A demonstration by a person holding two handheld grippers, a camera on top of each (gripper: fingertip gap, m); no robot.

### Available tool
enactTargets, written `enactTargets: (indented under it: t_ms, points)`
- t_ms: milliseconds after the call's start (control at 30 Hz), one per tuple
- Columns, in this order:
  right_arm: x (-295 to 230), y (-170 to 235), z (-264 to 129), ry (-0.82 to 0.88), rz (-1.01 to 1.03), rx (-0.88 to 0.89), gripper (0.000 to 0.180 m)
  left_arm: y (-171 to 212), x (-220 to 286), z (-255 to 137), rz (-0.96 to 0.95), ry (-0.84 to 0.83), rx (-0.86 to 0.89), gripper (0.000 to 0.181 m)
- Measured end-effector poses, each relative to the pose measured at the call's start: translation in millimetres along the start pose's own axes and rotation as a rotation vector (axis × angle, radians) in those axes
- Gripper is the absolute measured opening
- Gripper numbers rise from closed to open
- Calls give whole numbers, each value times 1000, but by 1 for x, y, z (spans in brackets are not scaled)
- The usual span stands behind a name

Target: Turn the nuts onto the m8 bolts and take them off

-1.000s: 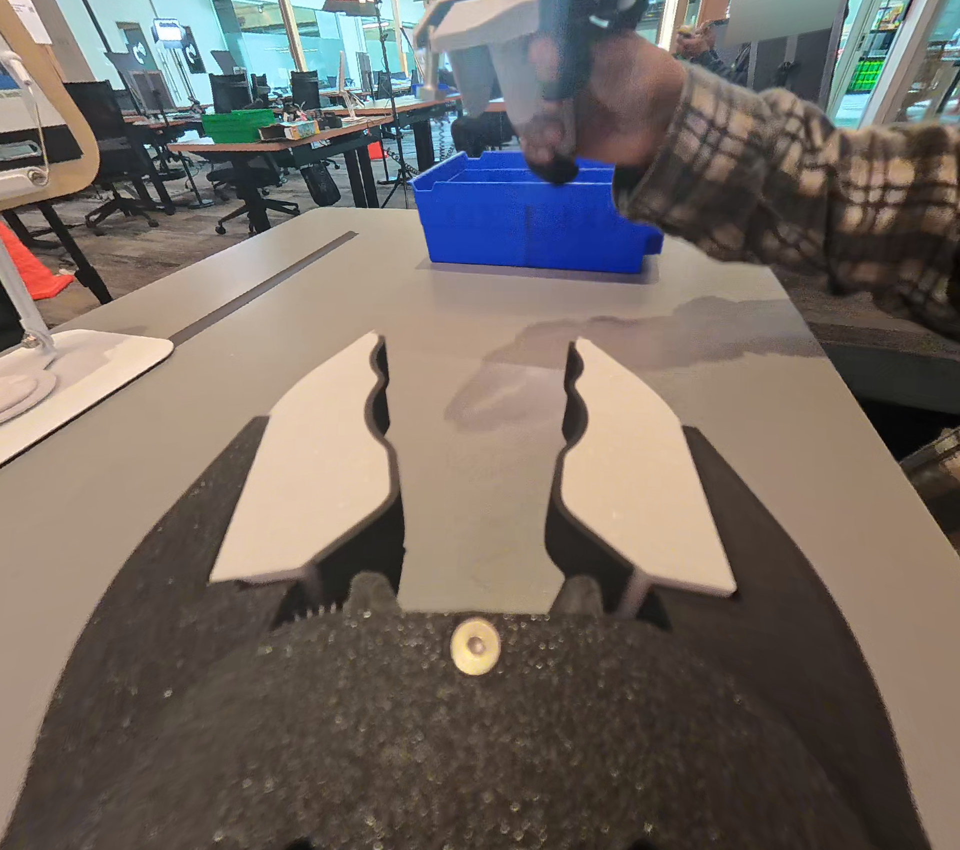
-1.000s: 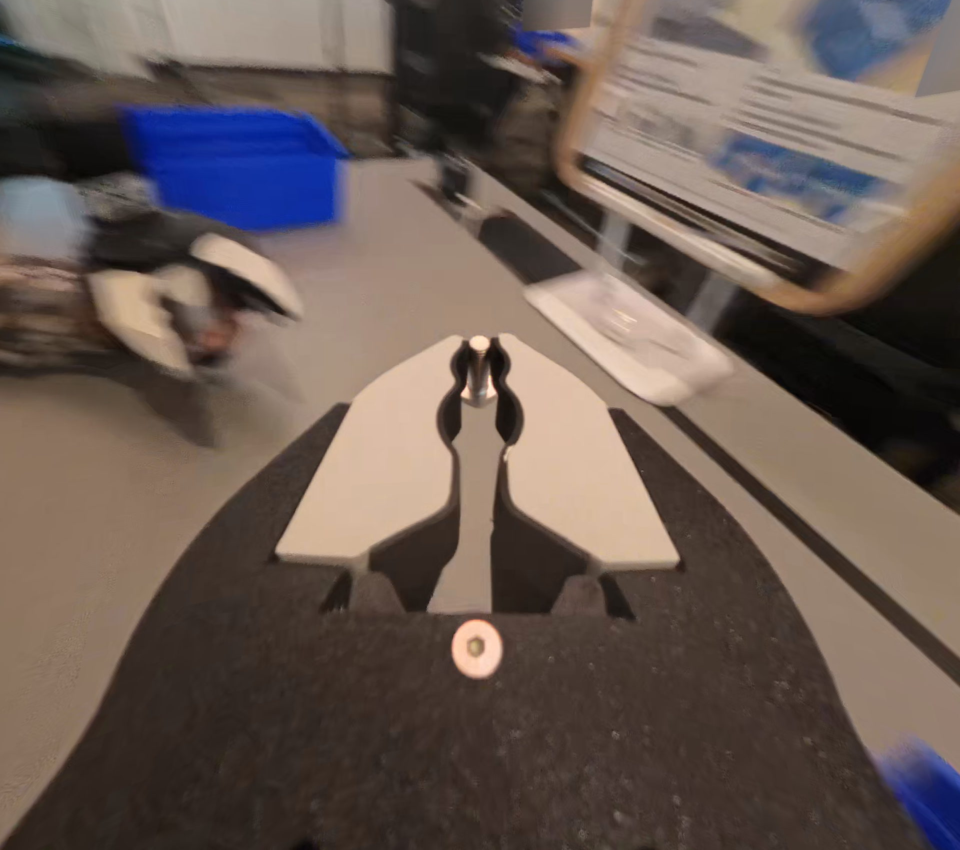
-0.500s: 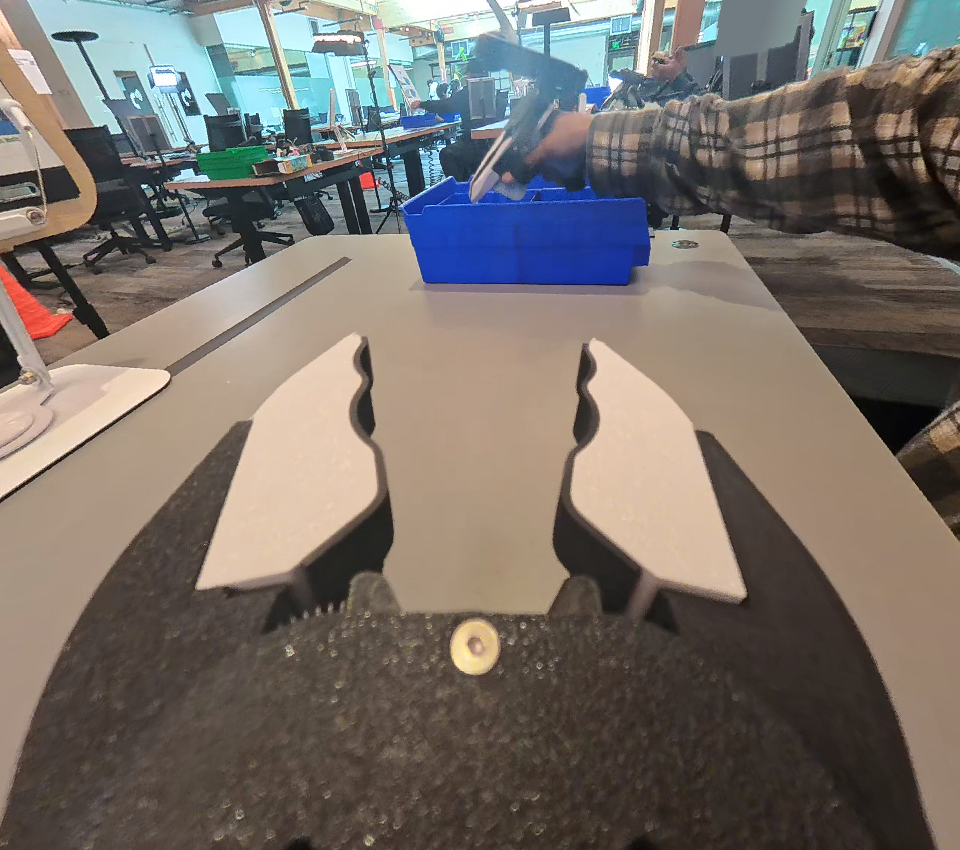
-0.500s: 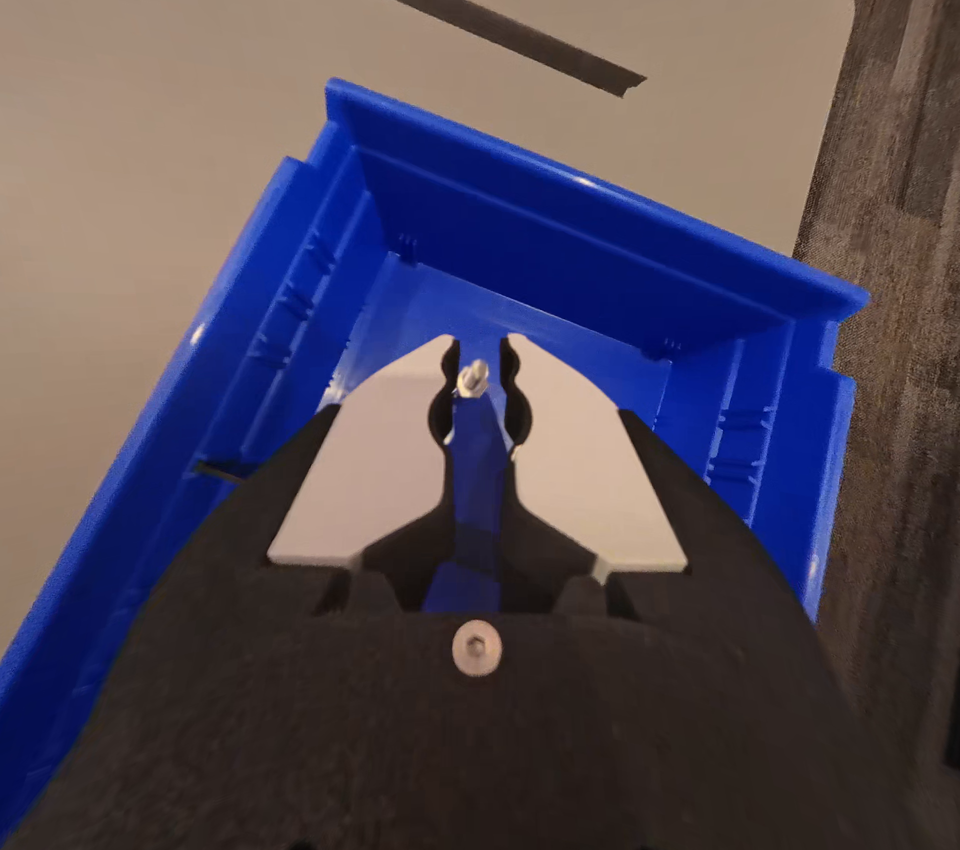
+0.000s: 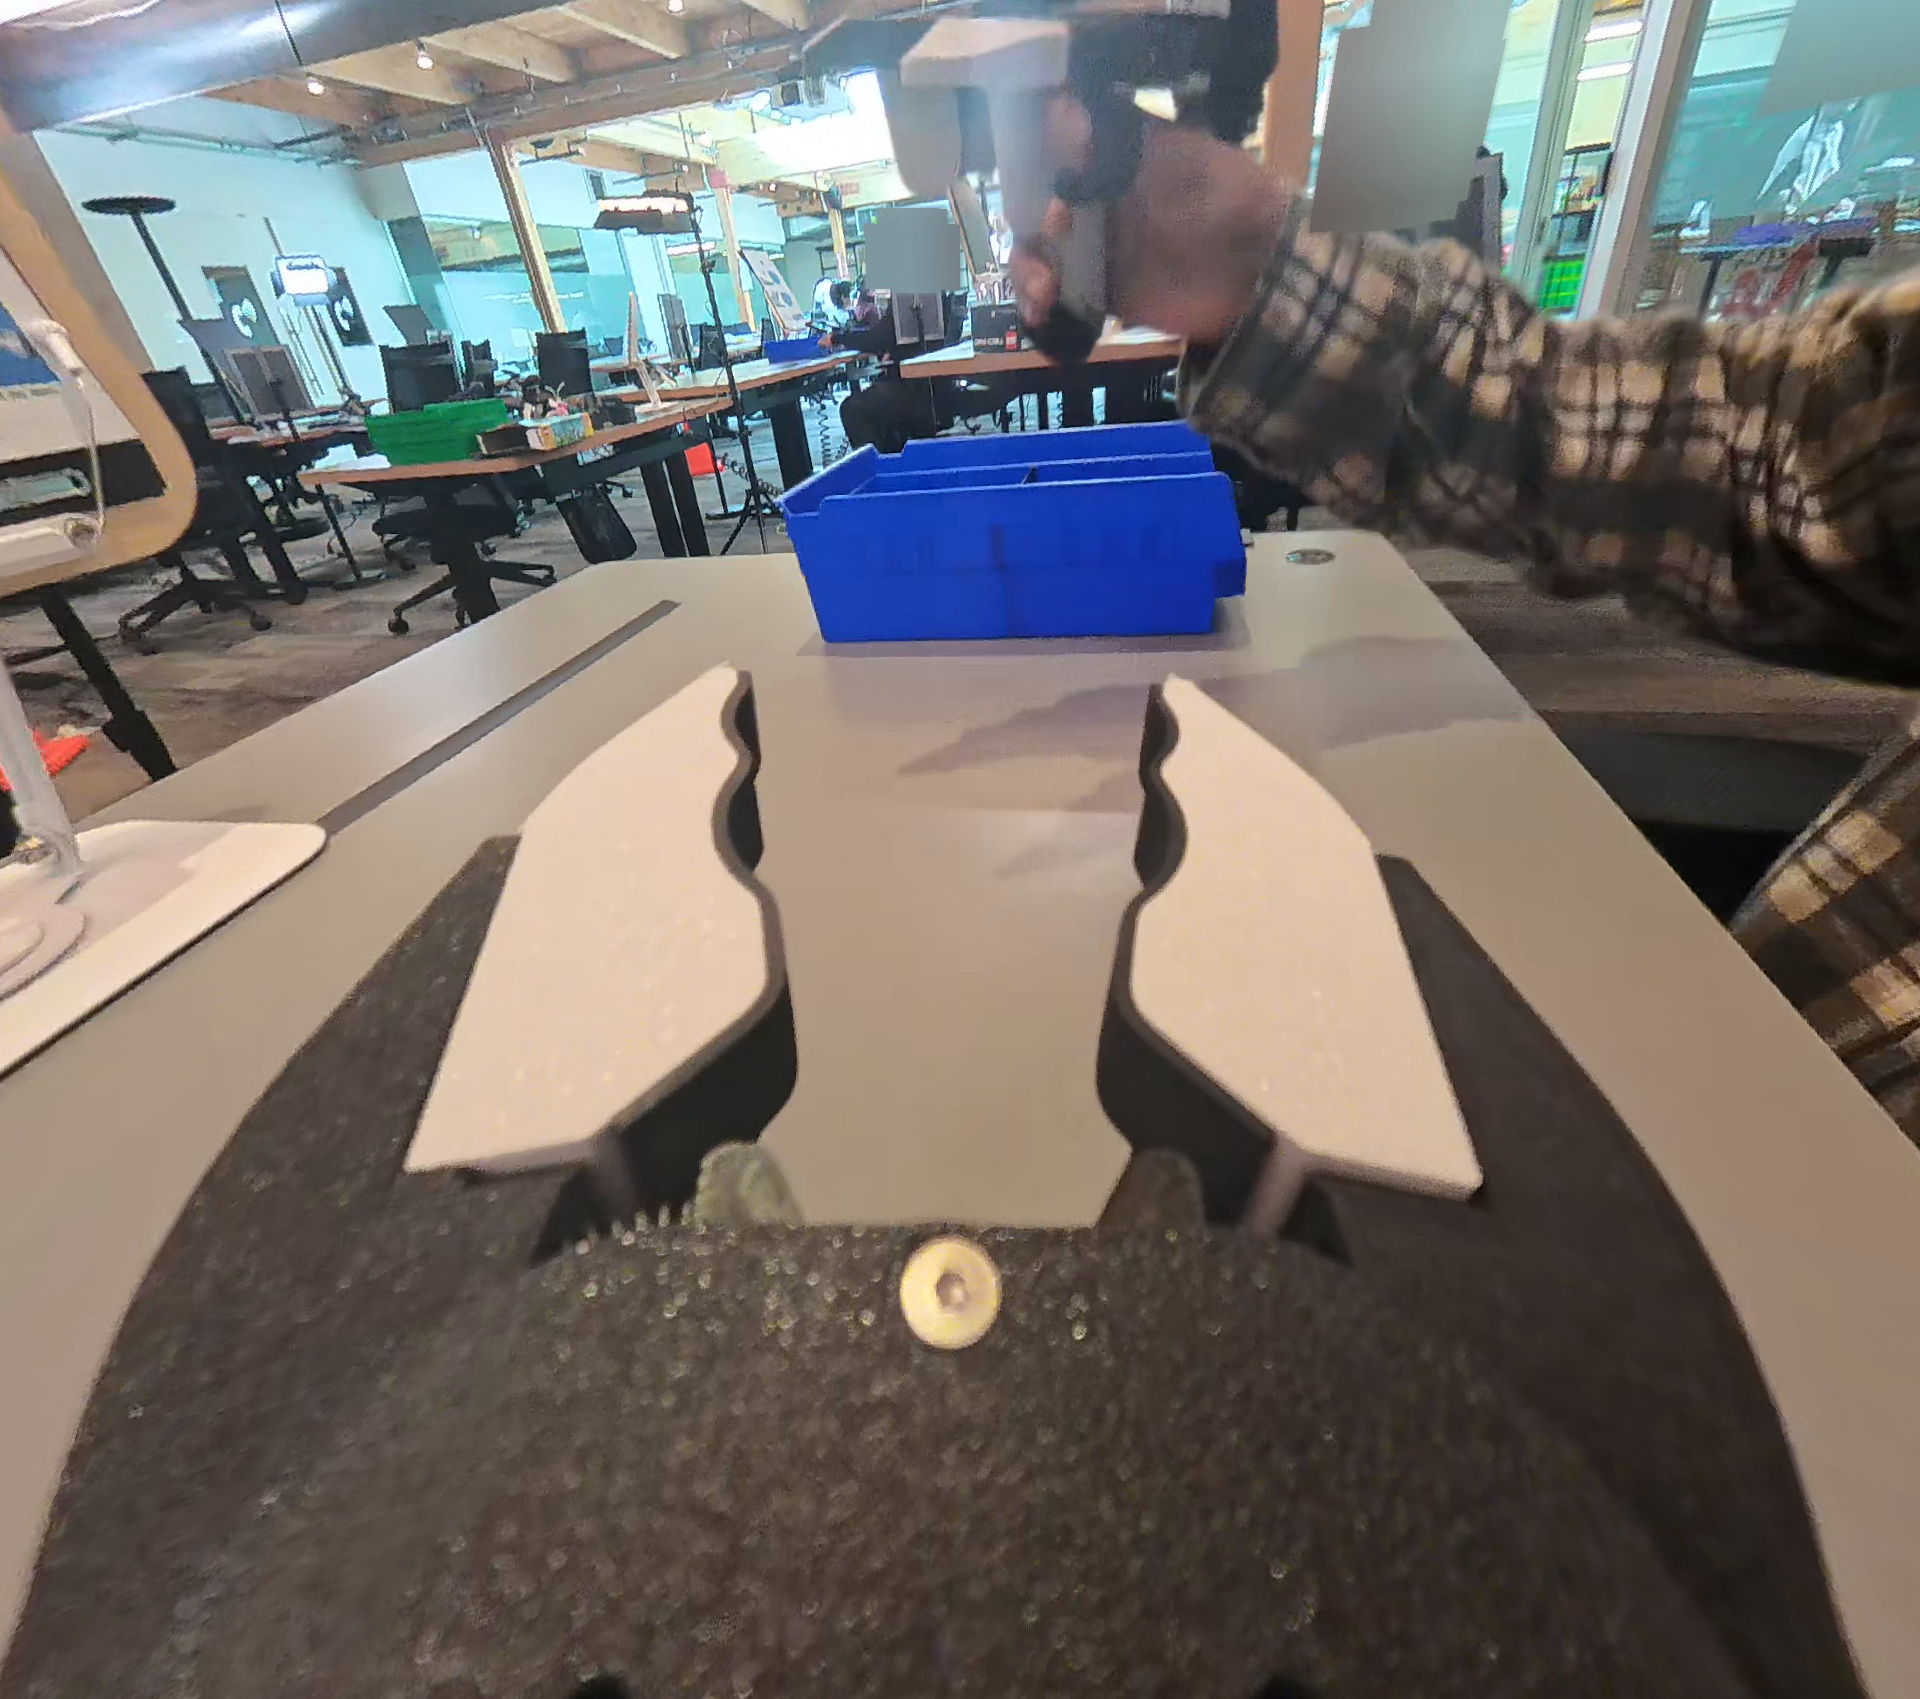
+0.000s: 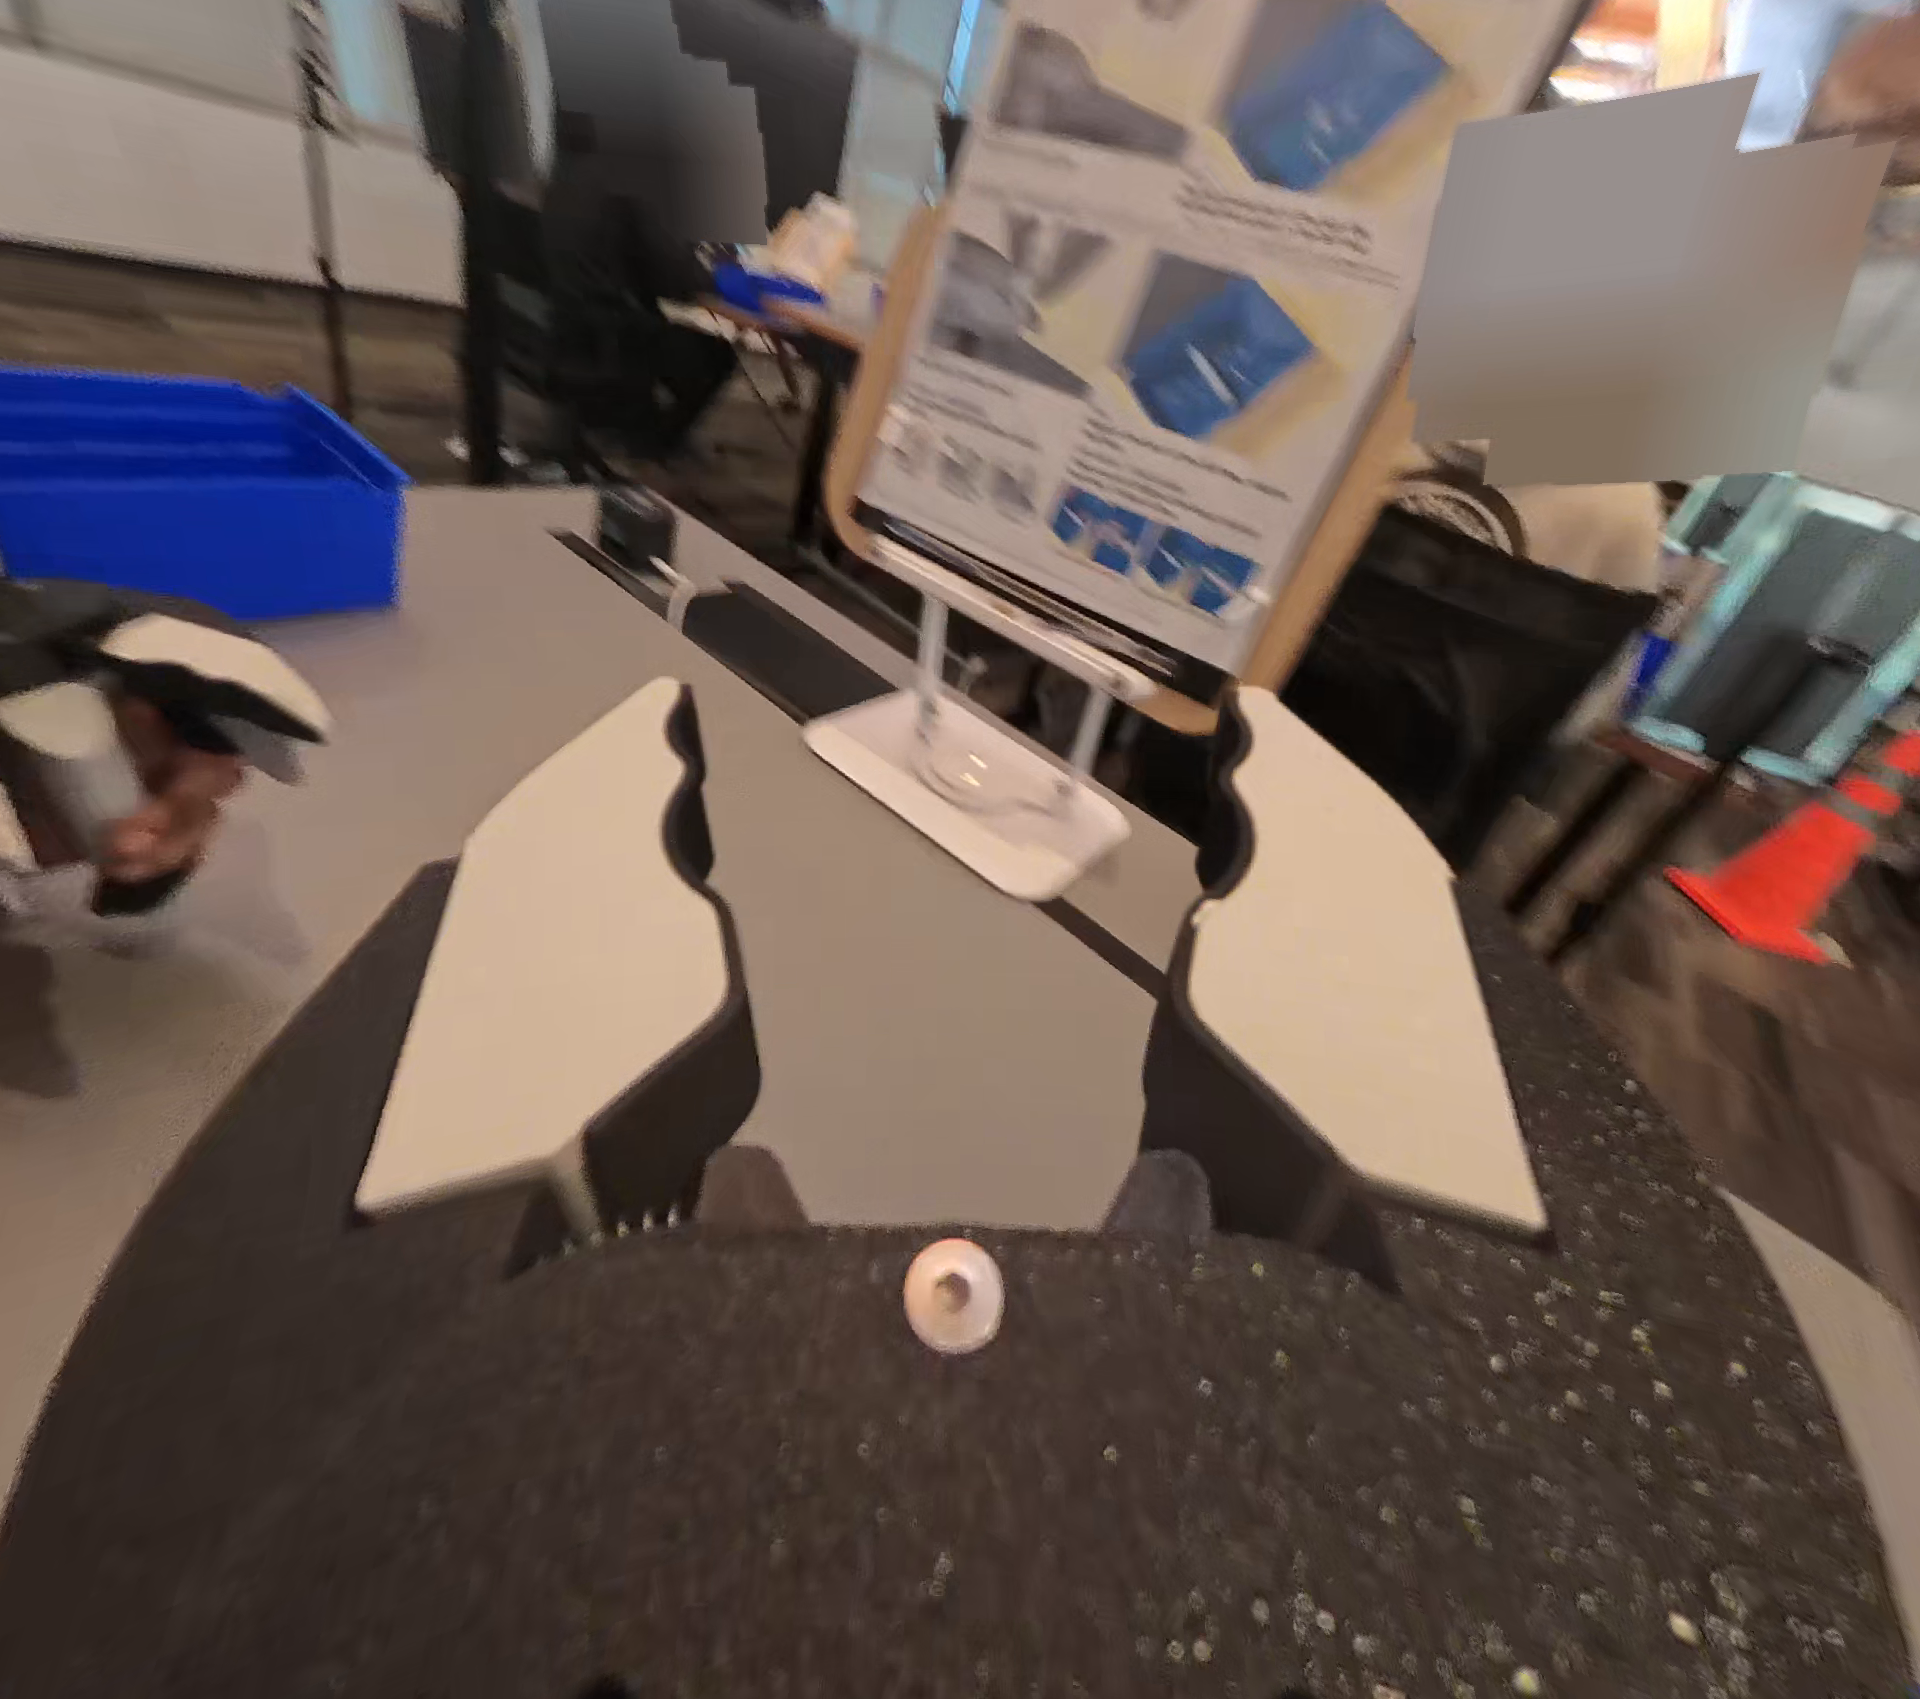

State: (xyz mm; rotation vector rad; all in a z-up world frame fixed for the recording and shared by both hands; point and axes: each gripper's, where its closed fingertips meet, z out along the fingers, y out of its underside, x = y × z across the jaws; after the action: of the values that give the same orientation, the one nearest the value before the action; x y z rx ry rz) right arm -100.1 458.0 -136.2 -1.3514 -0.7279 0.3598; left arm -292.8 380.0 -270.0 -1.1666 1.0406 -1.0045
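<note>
grey table (image 5: 935, 974) | blue bin (image 5: 1013, 548) far end | open-plan office behind

The desk (image 5: 1351, 818) looks smooth and matt grey, with a faint sheen where shadows fall. The bin (image 5: 1013, 548) is glossy blue plastic. Each claw shows matt pale fingers (image 5: 623, 943) (a fine-grained finish) set in rough, pebbled black foam (image 5: 935, 1493), with a shiny metal screw (image 5: 950, 1304) in the middle. The sleeve (image 5: 1558, 444) is soft checked cloth. The sign stand (image 6: 966, 802) has a smooth white base, and its frame (image 6: 1340, 527) looks like wood.
</note>
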Motion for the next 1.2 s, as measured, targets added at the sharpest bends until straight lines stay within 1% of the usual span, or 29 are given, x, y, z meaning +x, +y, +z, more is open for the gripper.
enactTargets:
  t_ms: [100, 233, 300, 333, 367, 400, 467, 533, 600, 700, 767, 833, 867, 933, 1000, 1067, 1133, 1200]
  points:
    - [-46, 12, 22, -86, 42, 98, 94, -4, 1, -5, 3, 20, 20, 67]
    - [-81, 50, 50, -152, 88, 126, 93, -6, 1, -9, -9, 31, 14, 63]
    - [-94, 66, 58, -176, 101, 138, 91, -9, -1, -14, 19, 11, -2, 51]
    - [-99, 74, 61, -190, 99, 130, 90, -12, -1, -17, 50, 10, -4, 38]
    - [-106, 81, 64, -214, 90, 108, 90, -16, -2, -22, 86, 6, -1, 21]
    - [-112, 88, 65, -232, 66, 80, 91, -23, -4, -27, 118, -15, 10, 12]
    - [-118, 99, 65, -234, -8, 47, 90, -46, -15, -41, 169, -87, 44, 6]
    - [-125, 105, 65, -254, -27, 30, 90, -74, -27, -61, 201, -158, 58, 4]
    - [-130, 109, 65, -272, -17, 26, 90, -101, -43, -88, 243, -252, 21, 6]
    - [-139, 113, 66, -307, 6, 13, 89, -132, -78, -147, 290, -460, -143, 18]
    - [-145, 115, 67, -328, 3, 3, 89, -139, -102, -199, 274, -596, -303, 19]
    - [-151, 115, 67, -346, -3, -2, 89, -132, -123, -257, 210, -715, -469, 19]
    - [-154, 115, 67, -356, -2, -5, 89, -122, -131, -287, 155, -770, -562, 21]
    - [-159, 114, 67, -377, 7, -6, 89, -92, -143, -344, 17, -868, -739, 24]
    - [-163, 113, 66, -393, 15, -4, 88, -55, -144, -387, -138, -927, -882, 27]
    - [-164, 113, 66, -399, 17, -7, 87, -20, -139, -414, -285, -948, -1000, 27]
    - [-165, 114, 66, -403, 26, -10, 87, 10, -134, -428, -427, -947, -1078, 27]
    - [-164, 114, 66, -407, 40, -12, 87, 31, -133, -437, -534, -958, -1131, 26]
